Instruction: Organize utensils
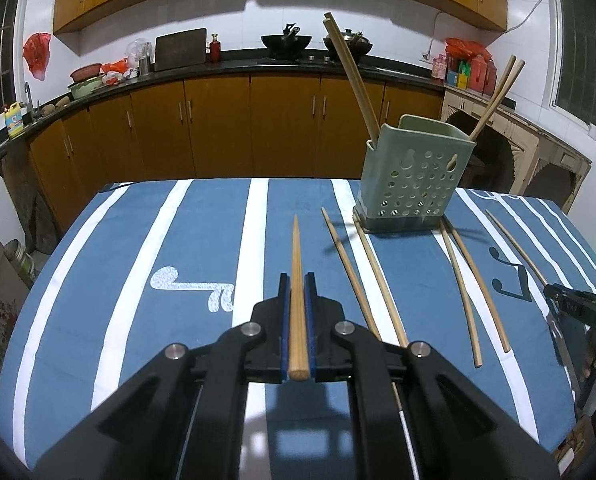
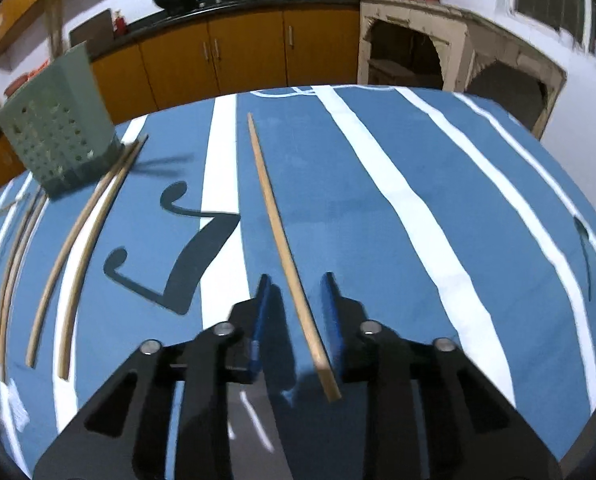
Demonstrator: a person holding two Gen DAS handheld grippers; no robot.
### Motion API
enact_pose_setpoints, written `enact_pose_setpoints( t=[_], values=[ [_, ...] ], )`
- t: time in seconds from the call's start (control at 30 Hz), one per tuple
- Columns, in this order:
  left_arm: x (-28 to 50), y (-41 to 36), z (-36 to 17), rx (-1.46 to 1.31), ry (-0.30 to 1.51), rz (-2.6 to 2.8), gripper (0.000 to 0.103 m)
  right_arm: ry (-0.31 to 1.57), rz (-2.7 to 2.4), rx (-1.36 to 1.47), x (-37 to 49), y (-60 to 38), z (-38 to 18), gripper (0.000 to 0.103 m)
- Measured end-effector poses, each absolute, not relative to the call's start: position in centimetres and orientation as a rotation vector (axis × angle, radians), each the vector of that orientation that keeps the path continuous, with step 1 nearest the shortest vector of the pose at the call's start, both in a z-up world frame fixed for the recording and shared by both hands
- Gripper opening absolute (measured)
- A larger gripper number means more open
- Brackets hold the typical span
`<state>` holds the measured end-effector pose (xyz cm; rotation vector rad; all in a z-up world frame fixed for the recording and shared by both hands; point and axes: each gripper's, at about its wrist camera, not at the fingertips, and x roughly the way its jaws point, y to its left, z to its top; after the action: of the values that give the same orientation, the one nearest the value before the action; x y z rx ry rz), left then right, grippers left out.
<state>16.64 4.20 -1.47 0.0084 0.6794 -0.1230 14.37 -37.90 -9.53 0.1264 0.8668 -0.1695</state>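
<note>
My left tongs (image 1: 296, 280) are pinching a wooden chopstick (image 1: 296, 264) between their blue pads (image 1: 285, 320); its thick end sits back near my camera and its pointed tip reaches forward over the blue-and-white striped cloth covering the desk (image 1: 145, 240). Ahead and to the right stands the green perforated holder (image 1: 412, 176), upright on the cloth, with two pairs of chopsticks leaning out of it: one pair (image 1: 352, 76) tilting toward the left, another (image 1: 496, 96) tilting toward the right.

Loose chopsticks lie on the cloth around the holder. Two (image 1: 362, 276) run from its left front corner back toward my left tongs, and two more (image 1: 470, 292) run from its right front corner. A further single one (image 1: 514, 244) lies farther right, its near end by my right tongs (image 1: 554, 294), which show at the right edge of this view.

From the right wrist camera, my right tongs (image 2: 295, 280) are spread apart, with that single chopstick (image 2: 285, 252) lying flat on the cloth between the two fingers (image 2: 332, 320); its thick end lies close to the right-hand pad, though I cannot tell whether they touch. The holder (image 2: 55, 128) is off to the left, well apart, with a pair of loose chopsticks (image 2: 81, 240) running back from its base.
</note>
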Motion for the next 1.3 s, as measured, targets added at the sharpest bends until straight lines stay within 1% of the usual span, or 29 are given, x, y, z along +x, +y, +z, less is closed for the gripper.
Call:
enact_pose_setpoints(
  t=[0.13,0.4,0.53,0.6,0.8,0.9,1.2,1.3],
  values=[
    [16.4,4.1,-1.2,0.006,0.665,-0.122,0.008,0.848,-0.152,0.154,13.8,-37.7,-9.0,0.008],
    [15.7,4.1,0.7,-0.004,0.599,-0.123,0.008,0.676,-0.09,0.168,12.1,-36.6,-3.9,0.008],
    [15.4,3.9,1.4,-0.002,0.576,-0.131,0.008,0.644,-0.058,0.172,11.8,-36.3,-2.3,0.008],
    [15.3,3.8,1.5,0.002,0.573,-0.134,0.008,0.664,-0.053,0.155,12.2,-36.2,-2.5,0.008],
    [15.4,3.9,1.4,-0.003,0.577,-0.133,0.008,0.804,-0.044,0.13,14.0,-35.2,-6.8,0.008],
    [15.4,3.9,1.5,-0.005,0.574,-0.132,0.008,0.842,-0.036,0.123,14.2,-34.6,-8.3,0.008],
    [15.6,3.9,1.4,-0.005,0.579,-0.133,0.008,0.883,-0.021,0.11,12.1,-34.2,-9.5,0.009],
    [15.6,3.9,1.4,-0.005,0.578,-0.133,0.008,0.859,-0.023,0.084,11.5,-33.7,-9.6,0.008]
  ],
)
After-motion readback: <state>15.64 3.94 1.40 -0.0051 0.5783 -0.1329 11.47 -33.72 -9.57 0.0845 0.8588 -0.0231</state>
